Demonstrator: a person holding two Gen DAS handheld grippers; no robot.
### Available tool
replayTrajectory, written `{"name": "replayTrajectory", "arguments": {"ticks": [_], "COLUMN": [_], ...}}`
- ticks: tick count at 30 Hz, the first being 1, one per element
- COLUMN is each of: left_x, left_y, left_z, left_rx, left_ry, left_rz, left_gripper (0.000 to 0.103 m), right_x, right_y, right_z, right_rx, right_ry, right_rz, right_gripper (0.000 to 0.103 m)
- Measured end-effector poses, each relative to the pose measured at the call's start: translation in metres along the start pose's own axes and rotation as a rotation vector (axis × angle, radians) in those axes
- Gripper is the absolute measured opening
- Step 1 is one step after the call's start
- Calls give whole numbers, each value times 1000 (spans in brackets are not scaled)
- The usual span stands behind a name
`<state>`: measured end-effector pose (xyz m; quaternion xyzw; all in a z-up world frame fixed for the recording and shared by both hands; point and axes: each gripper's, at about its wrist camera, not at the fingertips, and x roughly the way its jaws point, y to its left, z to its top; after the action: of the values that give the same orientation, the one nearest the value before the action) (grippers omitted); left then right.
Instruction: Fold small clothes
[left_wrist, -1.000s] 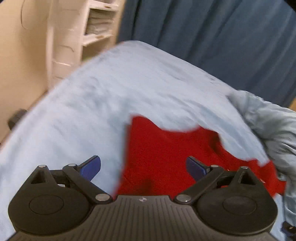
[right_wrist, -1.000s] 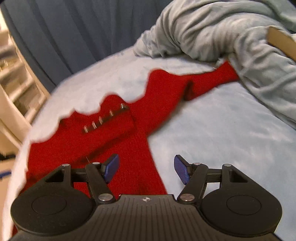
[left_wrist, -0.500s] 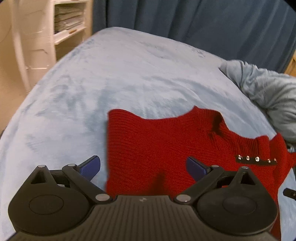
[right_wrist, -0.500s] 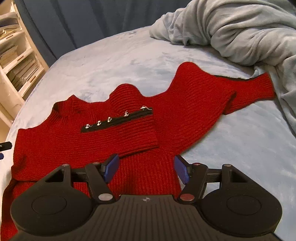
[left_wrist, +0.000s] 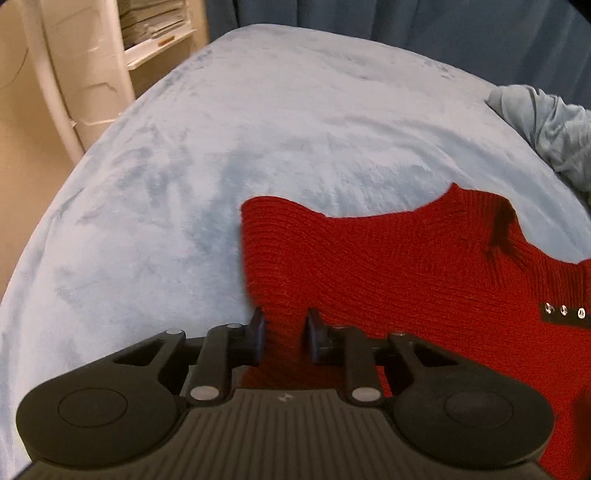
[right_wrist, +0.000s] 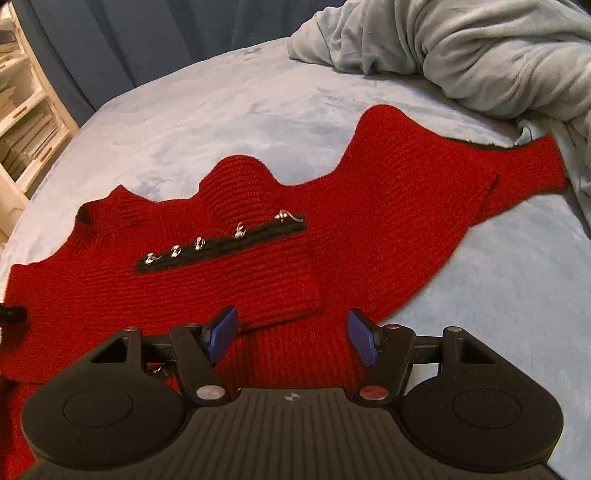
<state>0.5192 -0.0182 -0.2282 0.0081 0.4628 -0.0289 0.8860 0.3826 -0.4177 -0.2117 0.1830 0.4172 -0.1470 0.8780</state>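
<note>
Both wrist views look steeply down, close over the bed (left_wrist: 258, 129). Left view faces the red sweater (left_wrist: 388, 266) at its left edge; right view faces its middle. Shared: sweater, black snap strip (right_wrist: 221, 245), grey blanket (right_wrist: 480, 55), blue curtain (right_wrist: 129, 40).

Home bedroom; plush bed cover (left_wrist: 295, 129); curtain (right_wrist: 129, 44); shelf unit (left_wrist: 147, 37).

The left black two-finger gripper (left_wrist: 282, 334) is pointing steeply downward, its jaws closing with a fold of red knit between them. The right black two-finger gripper (right_wrist: 291, 334) is hovering, jaws parted.
</note>
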Motion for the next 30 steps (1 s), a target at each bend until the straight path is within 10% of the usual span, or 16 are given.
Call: {"name": "replayTrajectory", "arguments": {"ticks": [8, 15, 19, 30], "left_x": [0, -14, -34, -164], "left_y": [25, 17, 23, 18], "left_z": [6, -12, -31, -119], "left_rx": [-89, 1, 29, -42], "left_ry": [3, -27, -28, -10], "left_rz": [-14, 85, 85, 0], "left_gripper": [25, 78, 83, 89], "right_x": [2, 23, 39, -117], "right_y": [4, -11, -1, -66], "right_z": [8, 9, 0, -67], "right_rx": [7, 68, -110, 213], "right_ry": [-45, -87, -72, -118], "right_rz": [-2, -15, -71, 42], "right_gripper": [67, 67, 68, 75]}}
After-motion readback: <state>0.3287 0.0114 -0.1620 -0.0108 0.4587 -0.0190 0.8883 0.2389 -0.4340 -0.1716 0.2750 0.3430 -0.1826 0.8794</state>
